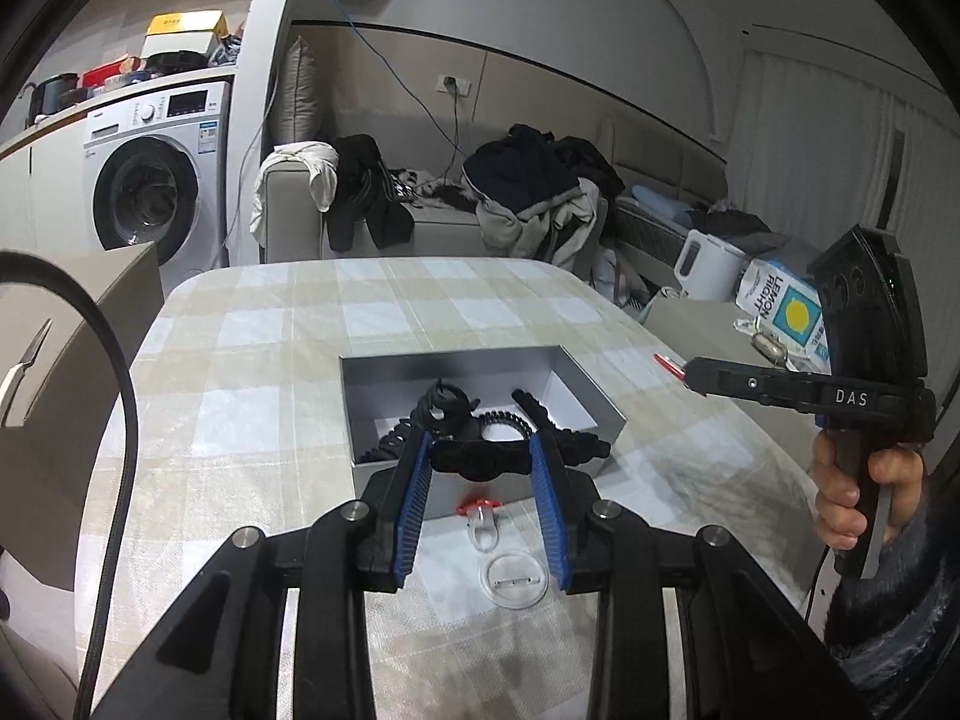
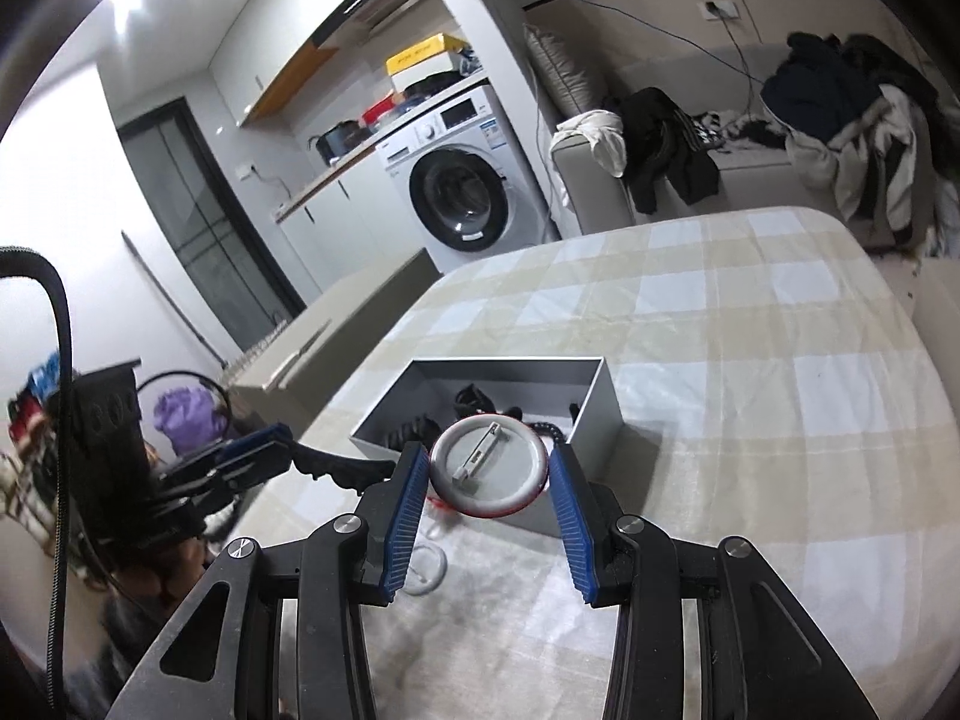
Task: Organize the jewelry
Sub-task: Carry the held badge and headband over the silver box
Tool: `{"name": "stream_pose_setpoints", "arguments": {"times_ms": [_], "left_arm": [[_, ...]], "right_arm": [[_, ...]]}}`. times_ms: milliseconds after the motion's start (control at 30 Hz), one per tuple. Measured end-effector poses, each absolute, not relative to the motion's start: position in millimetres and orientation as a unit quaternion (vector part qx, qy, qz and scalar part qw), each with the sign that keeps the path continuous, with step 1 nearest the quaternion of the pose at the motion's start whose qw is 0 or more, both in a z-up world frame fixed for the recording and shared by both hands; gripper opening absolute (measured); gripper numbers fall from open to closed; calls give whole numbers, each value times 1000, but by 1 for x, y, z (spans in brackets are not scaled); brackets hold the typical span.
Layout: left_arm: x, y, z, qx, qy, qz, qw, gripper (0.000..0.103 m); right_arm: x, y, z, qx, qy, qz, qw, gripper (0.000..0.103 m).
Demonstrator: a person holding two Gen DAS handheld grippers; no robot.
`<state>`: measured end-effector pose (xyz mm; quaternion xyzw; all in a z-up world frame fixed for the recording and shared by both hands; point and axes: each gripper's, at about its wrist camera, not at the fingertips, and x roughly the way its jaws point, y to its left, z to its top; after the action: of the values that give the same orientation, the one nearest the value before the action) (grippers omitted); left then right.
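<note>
My left gripper (image 1: 480, 450) is shut on a black wavy hair clip (image 1: 480, 461), held crosswise just above the near wall of a grey open box (image 1: 444, 367). Several black hair ties and clips lie inside the box. My right gripper (image 2: 487, 459) is shut on a round pin badge (image 2: 489, 468) with a red rim, its grey back and pin facing me, above the box's near corner (image 2: 600, 420). In the left wrist view the right gripper (image 1: 681, 369) hovers right of the box. In the right wrist view the left gripper (image 2: 273, 450) holds the clip (image 2: 342, 469) at the left.
On the checked tablecloth (image 1: 270, 360) in front of the box lie a clear ring with a red top (image 1: 480, 517) and a clear round badge cover (image 1: 513, 579). A sofa piled with clothes (image 1: 528, 186) and a washing machine (image 1: 150, 180) stand beyond the table.
</note>
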<state>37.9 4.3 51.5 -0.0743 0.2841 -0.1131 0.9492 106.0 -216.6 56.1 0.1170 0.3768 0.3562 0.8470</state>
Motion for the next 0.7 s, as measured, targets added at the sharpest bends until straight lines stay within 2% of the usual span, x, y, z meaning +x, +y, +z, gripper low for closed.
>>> {"name": "stream_pose_setpoints", "arguments": {"times_ms": [700], "left_arm": [[70, 16, 56, -92, 270, -68, 956, 27]], "right_arm": [[128, -190, 51, 127, 389, 342, 846, 40]]}}
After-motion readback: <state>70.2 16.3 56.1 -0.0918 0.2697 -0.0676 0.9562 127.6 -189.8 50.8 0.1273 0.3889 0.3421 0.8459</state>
